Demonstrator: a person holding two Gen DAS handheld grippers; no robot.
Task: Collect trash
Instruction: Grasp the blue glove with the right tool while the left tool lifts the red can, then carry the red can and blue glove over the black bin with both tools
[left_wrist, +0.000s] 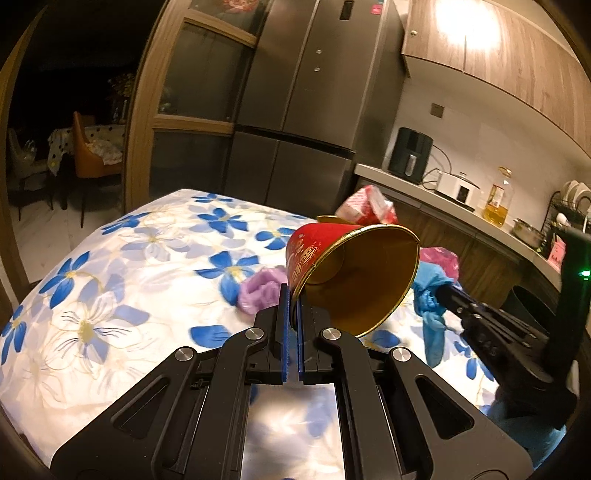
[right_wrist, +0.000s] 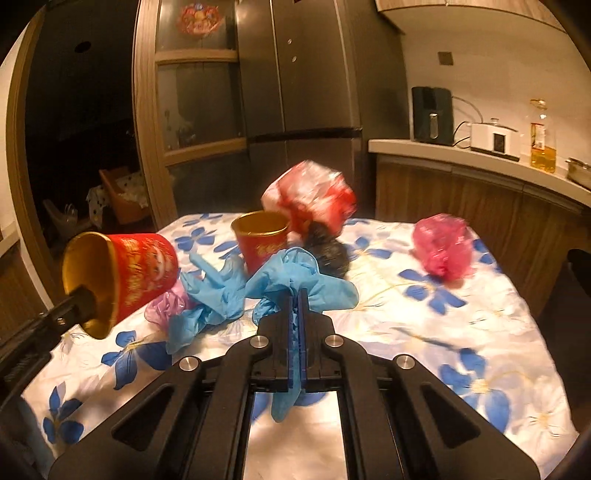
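My left gripper is shut on the rim of a red paper cup with a gold inside, held tilted above the table; the cup also shows in the right wrist view. My right gripper is shut on a blue glove, lifted off the cloth; it also shows in the left wrist view. A second blue glove, a purple wrapper, a second red cup, a dark wad, a red-white bag and a pink bag lie on the table.
The table has a white cloth with blue flowers. A fridge stands behind it. A counter at the right holds appliances and an oil bottle. A dark bin stands by the table's right side.
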